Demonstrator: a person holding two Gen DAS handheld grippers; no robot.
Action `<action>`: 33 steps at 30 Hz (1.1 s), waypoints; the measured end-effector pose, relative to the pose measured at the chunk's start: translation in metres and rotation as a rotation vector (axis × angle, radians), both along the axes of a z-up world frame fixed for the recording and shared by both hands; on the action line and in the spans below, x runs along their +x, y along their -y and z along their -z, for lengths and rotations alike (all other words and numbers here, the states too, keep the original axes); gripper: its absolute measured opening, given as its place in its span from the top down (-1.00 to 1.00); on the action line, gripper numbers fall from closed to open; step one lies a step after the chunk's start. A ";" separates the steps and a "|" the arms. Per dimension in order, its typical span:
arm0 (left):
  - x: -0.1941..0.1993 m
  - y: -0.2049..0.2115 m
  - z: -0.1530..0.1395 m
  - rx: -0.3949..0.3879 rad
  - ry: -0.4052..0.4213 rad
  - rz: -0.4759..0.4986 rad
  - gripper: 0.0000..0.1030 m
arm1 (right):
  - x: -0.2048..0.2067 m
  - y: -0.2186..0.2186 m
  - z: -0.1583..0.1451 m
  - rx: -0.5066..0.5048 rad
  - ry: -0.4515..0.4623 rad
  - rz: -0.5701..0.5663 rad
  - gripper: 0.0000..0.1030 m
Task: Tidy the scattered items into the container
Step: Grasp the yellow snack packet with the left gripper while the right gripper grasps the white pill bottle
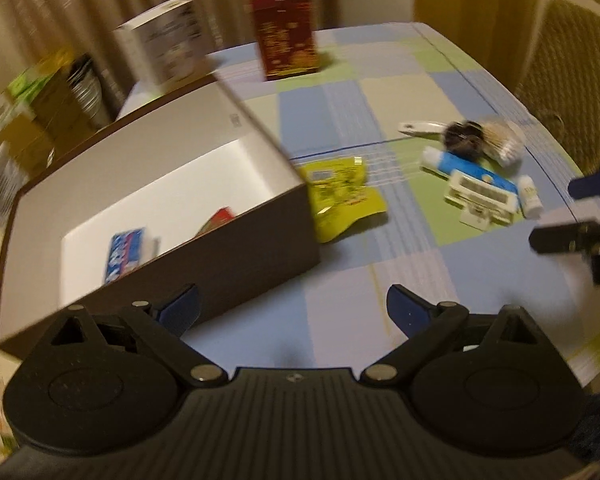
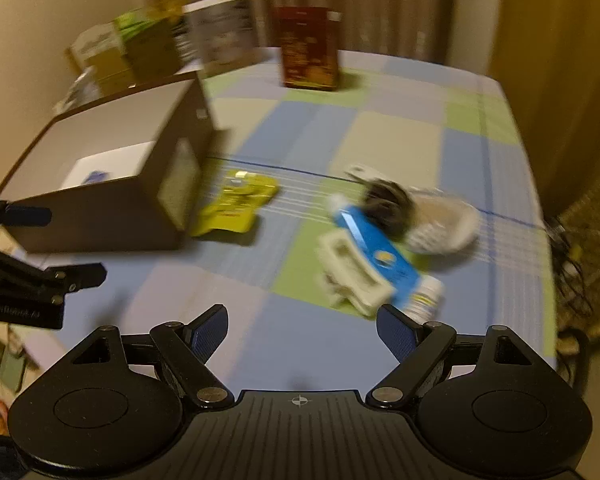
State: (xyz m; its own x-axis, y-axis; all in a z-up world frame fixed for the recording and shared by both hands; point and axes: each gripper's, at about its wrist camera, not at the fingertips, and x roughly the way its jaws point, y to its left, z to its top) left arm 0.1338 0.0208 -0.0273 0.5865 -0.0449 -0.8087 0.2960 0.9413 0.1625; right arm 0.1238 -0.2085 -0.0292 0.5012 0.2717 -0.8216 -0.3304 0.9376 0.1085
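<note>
A brown box point(image 1: 236, 240) with a white inside stands on the left of the table; a blue-and-white packet point(image 1: 126, 254) and a red item point(image 1: 220, 218) lie in it. Right of the box point(image 2: 112, 220) lies a yellow pouch point(image 1: 342, 196) point(image 2: 236, 208). Farther right is a heap: a blue tube point(image 1: 472, 168) point(image 2: 380, 256), a white plastic holder point(image 1: 480, 200) point(image 2: 352, 276), a small white bottle point(image 1: 530, 198) point(image 2: 426, 298), a black object point(image 1: 462, 140) point(image 2: 384, 200) and a bag of cotton swabs point(image 1: 504, 140) point(image 2: 444, 224). My left gripper point(image 1: 292, 312) is open and empty near the box's front. My right gripper point(image 2: 302, 332) is open and empty, just short of the heap.
A checked cloth point(image 1: 340, 112) covers the table. A dark red carton point(image 1: 286, 34) point(image 2: 310, 46) and a white carton point(image 1: 164, 46) point(image 2: 222, 32) stand at the back. Stacked boxes point(image 1: 32, 120) sit left of the table. Each gripper shows in the other's view, the right point(image 1: 572, 216), the left point(image 2: 32, 264).
</note>
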 end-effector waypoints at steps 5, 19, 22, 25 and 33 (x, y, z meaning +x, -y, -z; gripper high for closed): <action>0.006 0.033 0.018 0.077 0.007 0.147 -0.75 | 0.005 0.033 0.013 -0.006 -0.030 0.110 -0.69; 0.040 0.107 0.096 0.528 0.157 0.525 -0.13 | 0.014 0.100 0.044 0.015 -0.132 0.347 -0.69; 0.054 0.111 0.111 0.580 0.154 0.543 0.00 | 0.018 0.109 0.049 0.019 -0.148 0.373 -0.69; 0.063 0.113 0.120 0.600 0.156 0.546 0.17 | 0.022 0.116 0.052 0.025 -0.157 0.397 -0.69; 0.081 0.108 0.136 0.593 0.139 0.510 0.79 | 0.030 0.131 0.059 0.060 -0.167 0.434 -0.69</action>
State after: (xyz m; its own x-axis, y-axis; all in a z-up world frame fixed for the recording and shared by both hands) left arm 0.2150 -0.0875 -0.1629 0.7069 0.0806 -0.7027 0.6074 0.4400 0.6614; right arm 0.1537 -0.3392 -0.0877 0.4413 0.1155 -0.8899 0.1170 0.9758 0.1847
